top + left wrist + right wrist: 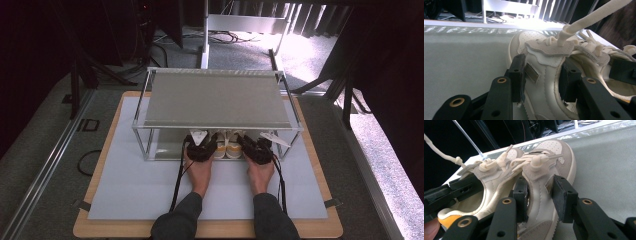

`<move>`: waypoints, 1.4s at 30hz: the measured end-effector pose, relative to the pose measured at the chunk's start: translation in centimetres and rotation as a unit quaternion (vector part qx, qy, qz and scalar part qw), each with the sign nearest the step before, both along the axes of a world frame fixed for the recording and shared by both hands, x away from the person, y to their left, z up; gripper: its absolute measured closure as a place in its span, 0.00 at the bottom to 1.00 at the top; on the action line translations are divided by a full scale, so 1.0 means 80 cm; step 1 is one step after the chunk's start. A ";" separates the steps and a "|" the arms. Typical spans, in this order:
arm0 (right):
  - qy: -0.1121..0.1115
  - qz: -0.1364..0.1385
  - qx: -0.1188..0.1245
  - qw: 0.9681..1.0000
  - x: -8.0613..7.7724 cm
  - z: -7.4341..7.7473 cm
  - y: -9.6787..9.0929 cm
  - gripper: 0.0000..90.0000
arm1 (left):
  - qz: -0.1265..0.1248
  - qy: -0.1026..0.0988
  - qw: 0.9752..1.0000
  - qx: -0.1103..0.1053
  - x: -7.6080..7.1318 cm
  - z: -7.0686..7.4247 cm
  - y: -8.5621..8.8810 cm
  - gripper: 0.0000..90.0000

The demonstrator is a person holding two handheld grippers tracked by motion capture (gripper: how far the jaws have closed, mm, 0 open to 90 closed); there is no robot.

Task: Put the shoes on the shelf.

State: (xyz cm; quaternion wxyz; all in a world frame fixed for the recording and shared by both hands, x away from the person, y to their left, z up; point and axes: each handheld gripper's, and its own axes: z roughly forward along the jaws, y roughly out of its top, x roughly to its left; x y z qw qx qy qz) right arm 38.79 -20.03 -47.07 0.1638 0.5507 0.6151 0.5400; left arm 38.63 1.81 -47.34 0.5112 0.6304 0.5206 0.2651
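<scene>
1. High view: both hands reach under the metal rack [220, 100] at the far middle of the surface [150, 190], where a pair of pale sneakers sits on its lower shelf.
2. Left gripper [541, 75] straddles the left sneaker [544, 82] wall, pads barely touching; that shoe could slip free or tip.
3. Right gripper [540, 192] pinches the right sneaker [544, 202] side wall.
4. Loose laces [596, 15] may snag a rack post if dragged.

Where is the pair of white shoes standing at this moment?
In the high view the pair of white shoes stands side by side on the lower level of the metal rack, under its grey shelf, between the left gripper and right gripper.
</scene>
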 end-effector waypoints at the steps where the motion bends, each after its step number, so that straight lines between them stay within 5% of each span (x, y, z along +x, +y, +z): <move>1: 0.001 0.000 0.000 1.000 0.000 0.000 0.000 0.73 | 0.000 0.001 1.000 0.000 0.000 0.000 0.000 0.68; 7: 0.008 0.001 0.003 1.000 0.000 -0.002 0.001 0.71 | 0.000 0.005 1.000 -0.002 -0.001 0.000 0.001 0.65; 8: 0.003 0.003 -0.001 1.000 0.001 -0.003 0.000 0.71 | 0.007 0.003 1.000 -0.017 -0.001 -0.001 -0.001 0.64; 10: 0.010 0.001 0.000 1.000 0.002 -0.005 0.002 0.69 | -0.003 0.001 1.000 -0.001 -0.001 0.000 0.003 0.61; 16: 0.007 0.002 -0.004 1.000 0.002 -0.005 0.004 0.64 | -0.005 -0.005 1.000 -0.012 -0.001 -0.001 0.002 0.56; 28: -0.024 0.007 -0.014 1.000 -0.006 0.002 0.004 0.53 | 0.000 -0.017 1.000 -0.020 -0.009 0.001 0.006 0.47; 42: -0.052 0.008 0.011 0.999 -0.032 0.009 -0.002 0.51 | -0.002 -0.026 0.999 -0.030 -0.027 0.004 0.013 0.46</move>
